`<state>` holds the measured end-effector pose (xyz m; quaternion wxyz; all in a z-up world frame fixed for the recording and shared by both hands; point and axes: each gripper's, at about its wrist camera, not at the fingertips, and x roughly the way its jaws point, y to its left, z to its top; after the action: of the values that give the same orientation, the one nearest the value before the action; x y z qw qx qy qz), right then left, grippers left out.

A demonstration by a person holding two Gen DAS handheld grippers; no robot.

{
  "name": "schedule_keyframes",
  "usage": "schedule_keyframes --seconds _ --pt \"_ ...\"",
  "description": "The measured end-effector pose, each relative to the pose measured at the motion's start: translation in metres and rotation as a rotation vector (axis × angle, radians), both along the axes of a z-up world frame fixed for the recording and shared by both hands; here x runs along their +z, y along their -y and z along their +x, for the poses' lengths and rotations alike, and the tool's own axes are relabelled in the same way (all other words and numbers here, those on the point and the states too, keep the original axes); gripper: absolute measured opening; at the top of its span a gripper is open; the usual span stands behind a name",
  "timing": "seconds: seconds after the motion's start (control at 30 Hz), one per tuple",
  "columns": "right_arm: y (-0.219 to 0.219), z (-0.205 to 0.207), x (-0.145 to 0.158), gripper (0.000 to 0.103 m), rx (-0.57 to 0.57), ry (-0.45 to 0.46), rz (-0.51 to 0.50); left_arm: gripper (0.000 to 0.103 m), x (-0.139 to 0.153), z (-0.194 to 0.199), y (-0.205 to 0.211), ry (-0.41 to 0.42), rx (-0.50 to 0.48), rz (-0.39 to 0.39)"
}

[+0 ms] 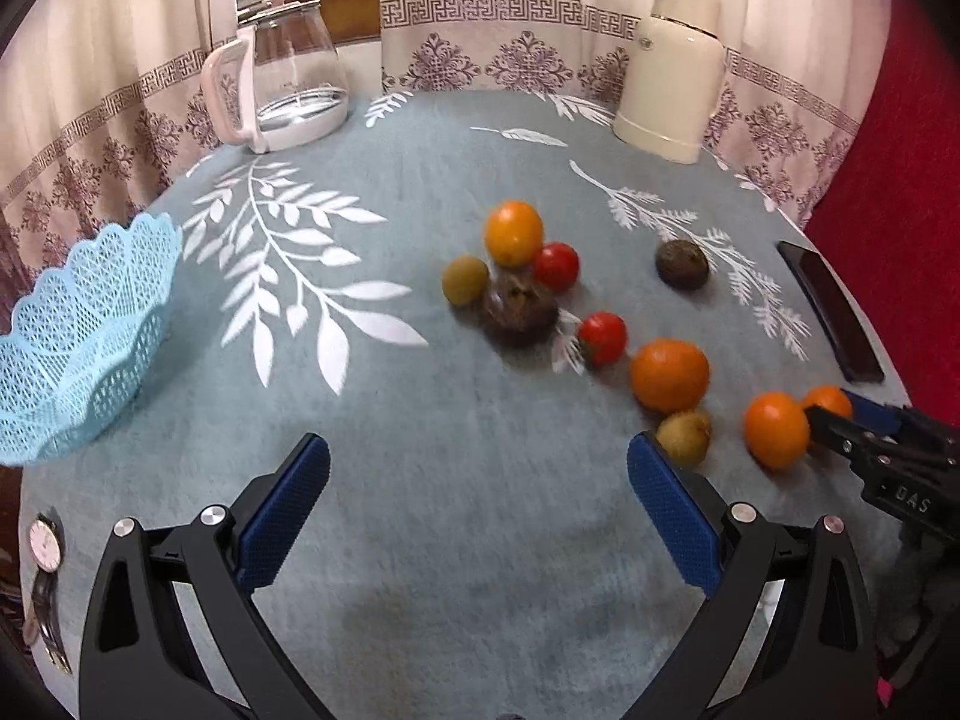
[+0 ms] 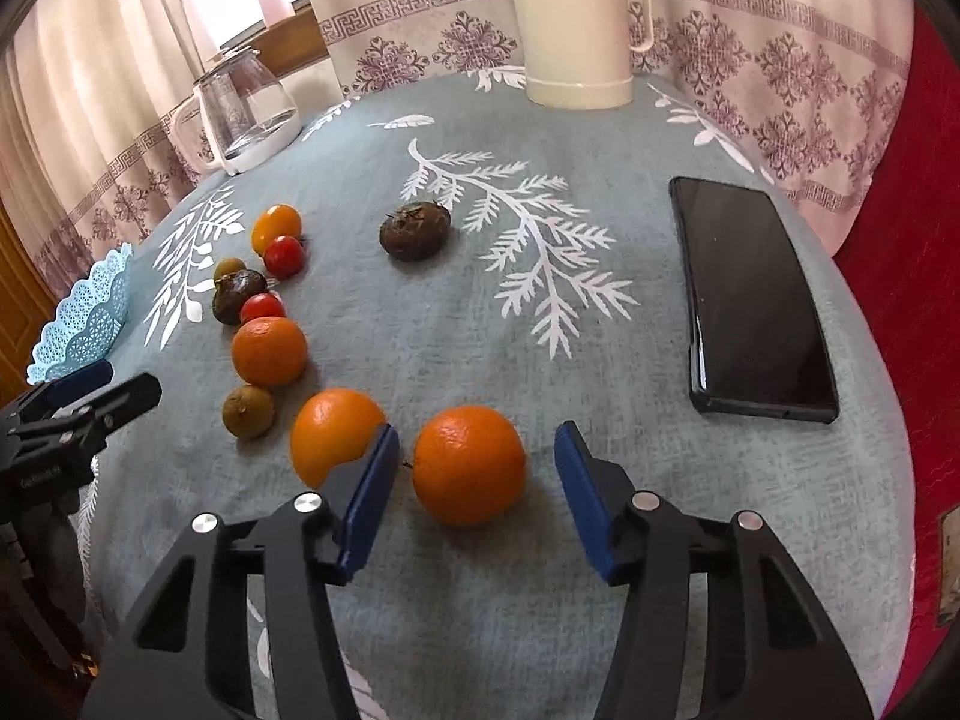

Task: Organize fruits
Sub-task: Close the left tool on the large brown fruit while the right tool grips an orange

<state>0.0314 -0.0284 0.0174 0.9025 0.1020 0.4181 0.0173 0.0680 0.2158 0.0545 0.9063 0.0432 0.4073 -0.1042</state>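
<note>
My right gripper [image 2: 477,459] stands wide, its blue pads flanking a round, dimpled orange [image 2: 469,465] without pressing it; a second orange [image 2: 336,433] at nine o'clock is partly hidden by my left pad. My left gripper [image 1: 479,469] gapes wide over bare grey-blue leaf-print tablecloth [image 1: 456,540]. Farther out lie red tomatoes, brown-green fruits and a wrinkled dark fruit [image 2: 415,230]. The pale blue lattice plastic basket [image 1: 84,342] sits at ten o'clock, cut off. Lettering on the grippers is blurred.

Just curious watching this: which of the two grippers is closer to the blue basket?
Left. The left gripper hangs open beside the blue basket; the right gripper sits across the table, open around an orange.
</note>
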Motion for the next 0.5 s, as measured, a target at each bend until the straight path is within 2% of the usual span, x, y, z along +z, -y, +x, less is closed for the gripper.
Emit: schedule_keyframes --seconds 0.5 --pt "-0.004 0.004 -0.006 0.055 -0.005 -0.012 -0.032 0.1 -0.007 0.022 0.005 0.004 0.002 0.004"
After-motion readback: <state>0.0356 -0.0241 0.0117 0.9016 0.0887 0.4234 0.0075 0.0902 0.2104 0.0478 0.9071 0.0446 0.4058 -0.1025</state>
